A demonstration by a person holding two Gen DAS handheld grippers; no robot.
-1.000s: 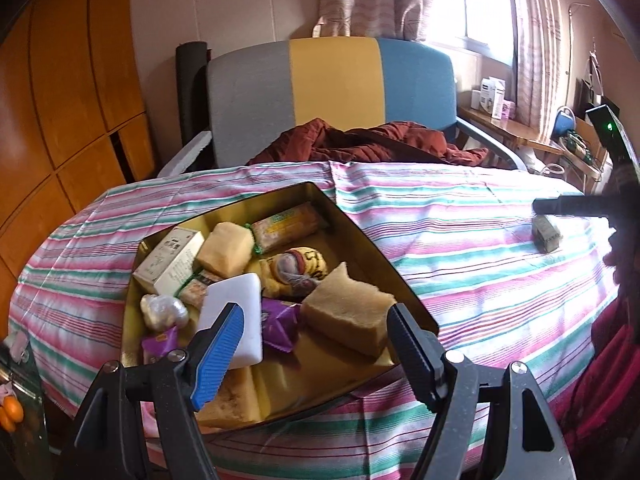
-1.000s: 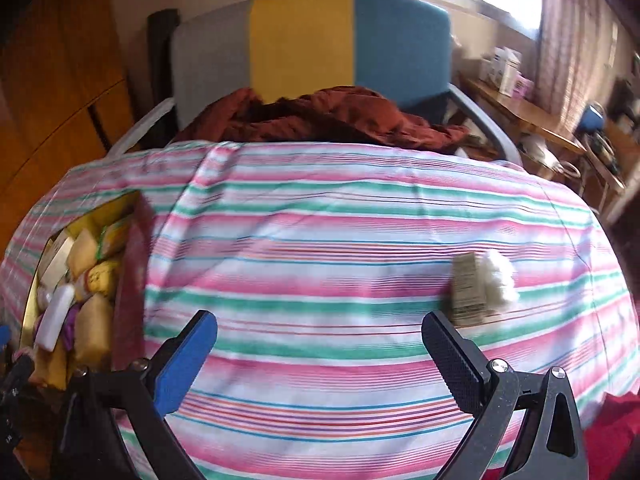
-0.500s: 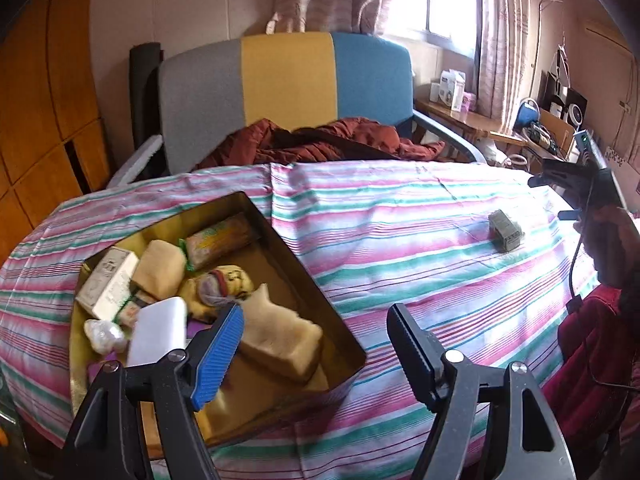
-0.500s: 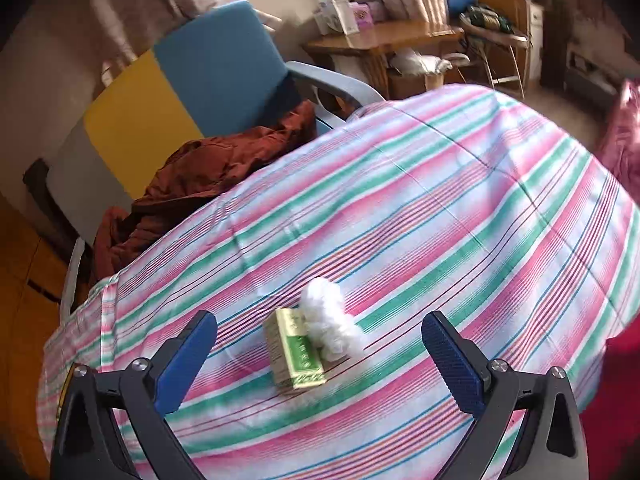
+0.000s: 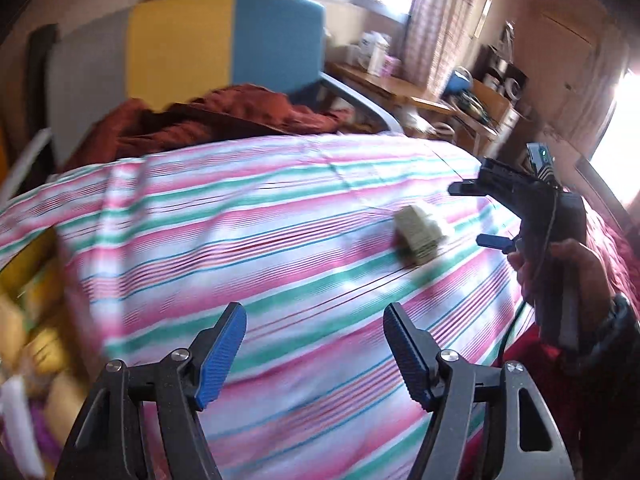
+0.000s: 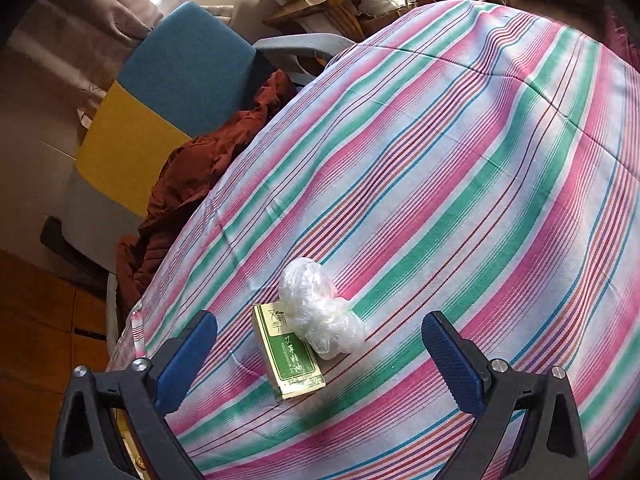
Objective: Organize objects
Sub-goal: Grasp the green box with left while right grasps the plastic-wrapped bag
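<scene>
A small cream-and-green box (image 6: 289,354) lies on the striped tablecloth (image 6: 460,184), with a crumpled ball of clear plastic (image 6: 316,312) touching its far right corner. My right gripper (image 6: 320,364) hovers open over them, its pads well apart from the box on both sides. In the blurred left wrist view the same box (image 5: 420,236) sits right of centre, and the right gripper (image 5: 478,216) is held by a hand (image 5: 560,264) just beyond it. My left gripper (image 5: 314,356) is over bare cloth; its jaws are closing with nothing between them. The gold tin (image 5: 24,264) of snacks is at the left edge.
A chair (image 5: 224,36) with a grey, yellow and blue back stands behind the table, a rust-brown garment (image 5: 224,116) heaped on its seat. A cluttered wooden side table (image 5: 400,88) stands at the back right. A red sleeve (image 5: 532,344) is at the near right.
The left gripper swung right, away from the tin, which slid to the left edge. The right gripper rolled and drew closer to the box and plastic.
</scene>
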